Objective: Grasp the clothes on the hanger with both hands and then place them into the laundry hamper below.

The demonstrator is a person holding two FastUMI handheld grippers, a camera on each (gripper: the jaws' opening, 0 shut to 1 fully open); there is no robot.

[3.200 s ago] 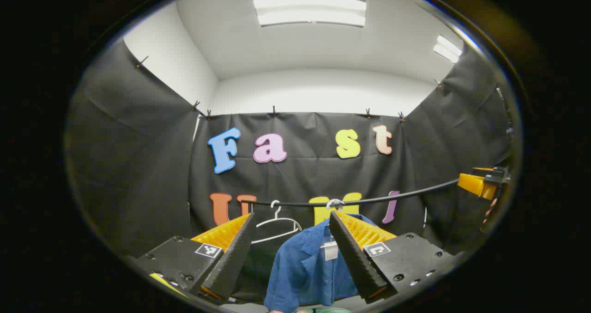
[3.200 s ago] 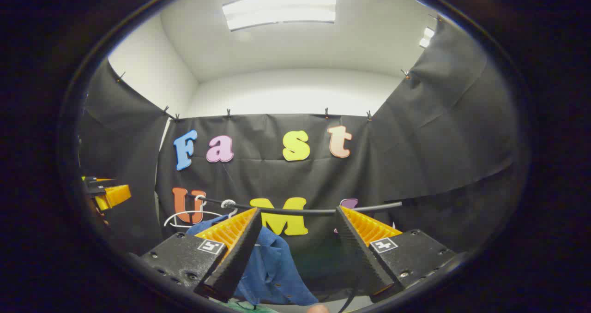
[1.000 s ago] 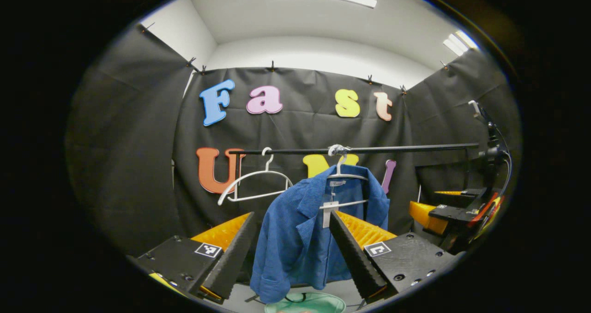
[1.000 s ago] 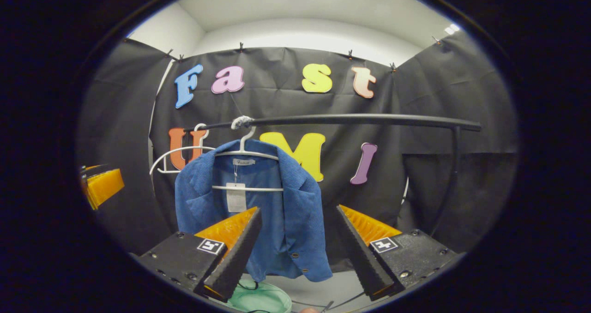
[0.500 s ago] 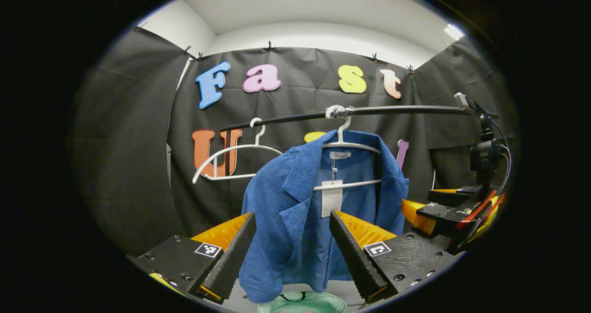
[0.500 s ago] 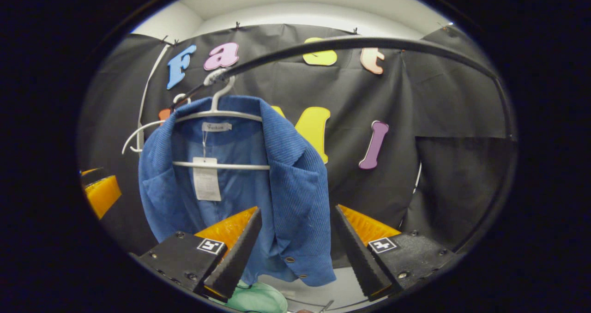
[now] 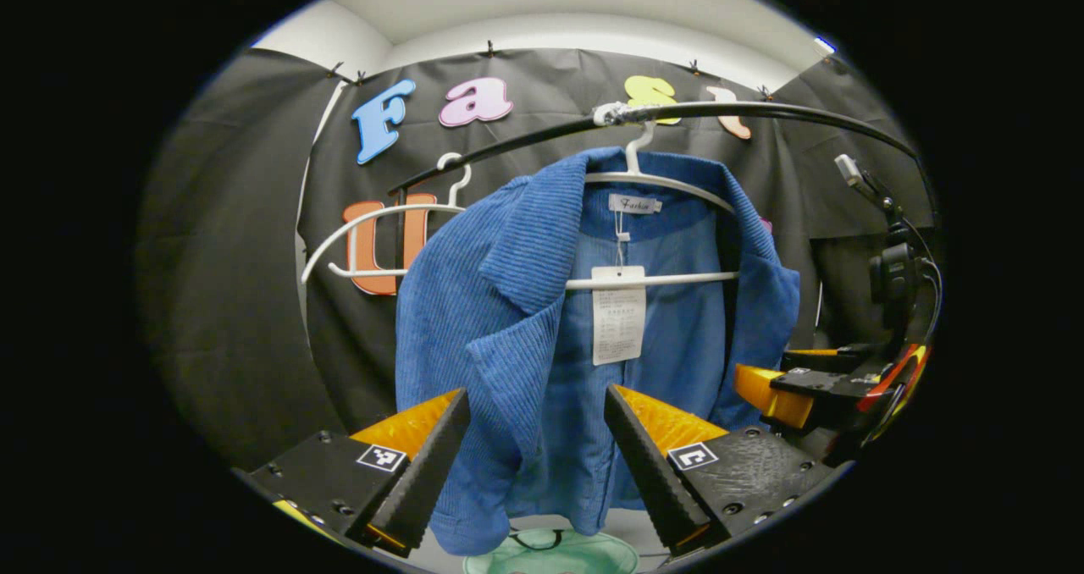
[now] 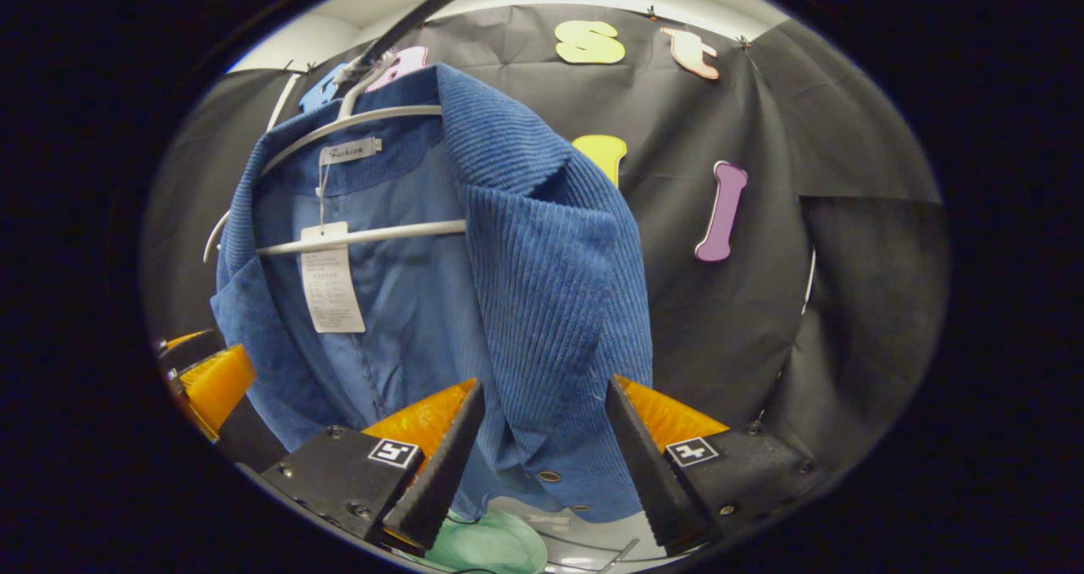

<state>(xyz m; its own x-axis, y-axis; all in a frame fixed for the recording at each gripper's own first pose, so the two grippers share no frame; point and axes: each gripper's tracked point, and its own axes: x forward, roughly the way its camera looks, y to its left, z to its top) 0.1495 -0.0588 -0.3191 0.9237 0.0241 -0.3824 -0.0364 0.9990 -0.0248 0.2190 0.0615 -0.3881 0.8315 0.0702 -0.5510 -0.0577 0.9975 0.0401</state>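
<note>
Garment: blue corduroy jacket point(image 7: 508, 320), hanging open-fronted on a white plastic hanger point(image 7: 652, 180) from the black rail point(image 7: 762, 113); white paper tag point(image 7: 618, 316) dangling at the chest.
Left claw point(image 7: 535, 438): spread, facing the jacket's front panel, not gripping.
Right claw point(image 8: 542, 434): spread, facing the jacket's lapel edge, not gripping.
Hamper: pale green laundry hamper point(image 7: 550, 553) sitting directly beneath the jacket hem.
Spare: empty white hanger point(image 7: 373, 227) hanging beside on the rail.
</note>
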